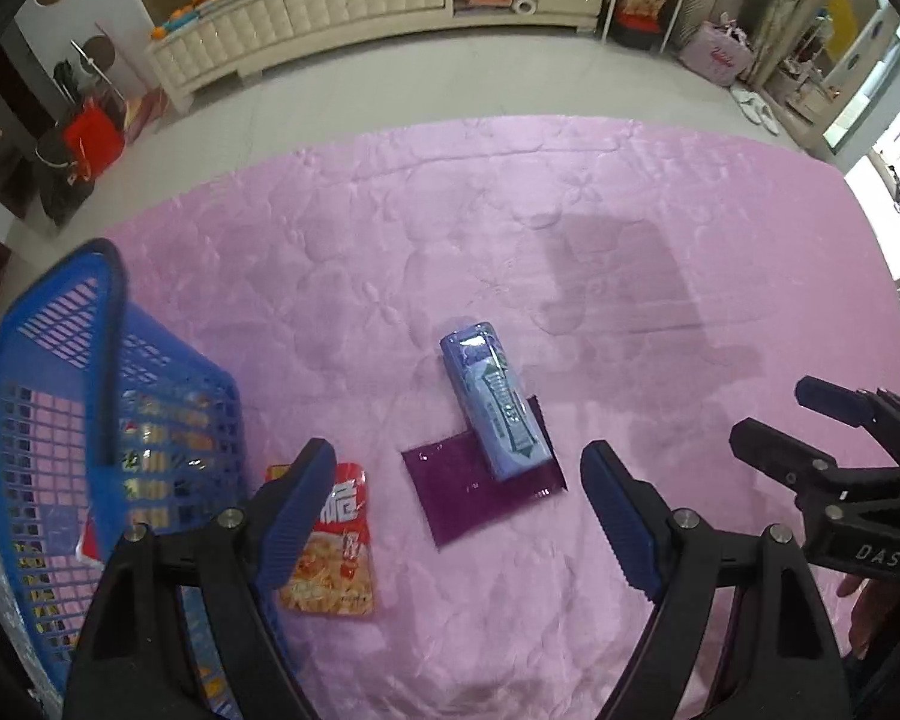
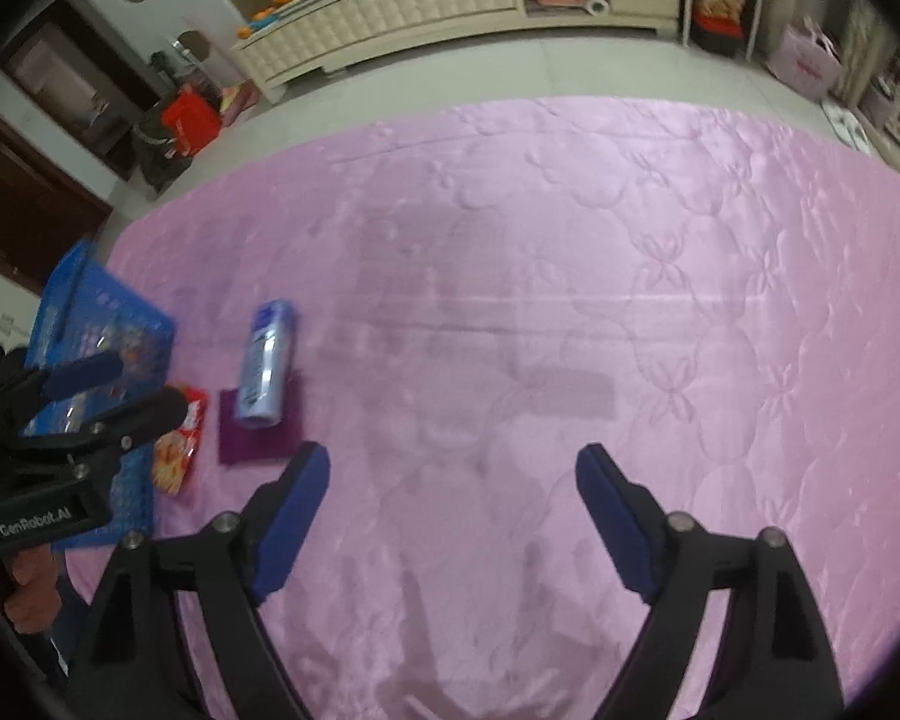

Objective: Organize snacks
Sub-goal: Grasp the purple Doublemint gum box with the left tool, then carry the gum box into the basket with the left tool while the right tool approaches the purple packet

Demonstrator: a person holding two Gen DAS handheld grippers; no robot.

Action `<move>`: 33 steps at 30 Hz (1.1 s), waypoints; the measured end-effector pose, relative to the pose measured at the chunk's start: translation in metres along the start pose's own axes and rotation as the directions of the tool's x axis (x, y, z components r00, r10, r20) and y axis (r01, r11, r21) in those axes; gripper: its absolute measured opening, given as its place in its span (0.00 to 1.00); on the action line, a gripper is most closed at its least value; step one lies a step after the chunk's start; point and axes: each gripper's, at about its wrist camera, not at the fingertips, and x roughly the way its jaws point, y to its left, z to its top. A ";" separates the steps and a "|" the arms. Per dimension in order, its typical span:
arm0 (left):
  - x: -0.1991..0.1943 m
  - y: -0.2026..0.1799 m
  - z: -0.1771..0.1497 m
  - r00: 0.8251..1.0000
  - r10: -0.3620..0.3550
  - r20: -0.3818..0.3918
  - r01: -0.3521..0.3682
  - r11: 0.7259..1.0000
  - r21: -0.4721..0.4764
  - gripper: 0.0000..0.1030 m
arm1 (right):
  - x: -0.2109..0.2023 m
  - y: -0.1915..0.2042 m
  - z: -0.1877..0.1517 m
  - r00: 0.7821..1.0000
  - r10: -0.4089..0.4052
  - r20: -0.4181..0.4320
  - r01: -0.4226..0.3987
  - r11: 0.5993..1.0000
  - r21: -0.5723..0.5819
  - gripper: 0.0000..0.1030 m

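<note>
A light blue snack pack [image 1: 493, 403] lies across a dark purple packet [image 1: 480, 489] on the pink quilt [image 1: 570, 240]. A red and orange snack bag [image 1: 336, 552] lies beside a blue slotted basket [image 1: 90, 420] that holds several snacks. My left gripper [image 1: 456, 516] is open and empty, just short of the purple packet. My right gripper [image 2: 450, 516] is open and empty over bare quilt; it also shows at the right in the left wrist view [image 1: 774, 420]. The blue pack [image 2: 265, 369], purple packet [image 2: 258, 435], red bag [image 2: 177, 450] and basket [image 2: 90, 324] lie to its left.
The quilt [image 2: 630, 300] covers a raised surface whose far edge drops to a grey floor. A long cream cabinet [image 1: 330, 18] stands along the far wall. Red bags [image 1: 93, 138] sit on the floor at left, a pink bag [image 1: 717, 54] at right.
</note>
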 end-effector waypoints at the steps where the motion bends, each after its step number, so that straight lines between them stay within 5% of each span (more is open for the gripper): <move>1: 0.005 -0.001 0.002 1.000 0.009 -0.006 -0.009 1.000 0.002 0.80 | 0.005 -0.002 0.002 1.000 0.006 -0.002 -0.006 1.000 0.011 0.89; 9: 0.038 -0.006 0.011 0.999 0.011 -0.033 -0.012 1.000 -0.020 0.79 | 0.029 -0.003 0.017 0.999 0.016 -0.038 -0.014 0.998 0.054 0.89; 17: 0.058 -0.014 0.024 0.998 0.041 -0.051 -0.041 0.999 -0.014 0.62 | 0.037 -0.008 0.018 0.998 0.033 -0.050 -0.031 0.999 0.043 0.89; 23: 0.068 -0.017 0.025 0.994 -0.026 -0.104 0.022 0.999 -0.037 0.30 | 0.028 -0.018 0.011 0.999 0.031 -0.043 -0.029 0.999 0.042 0.89; 33: 0.001 -0.013 -0.010 0.999 -0.048 0.018 0.048 0.999 0.002 0.29 | 0.014 0.003 0.005 0.999 -0.017 -0.042 0.017 1.000 0.012 0.89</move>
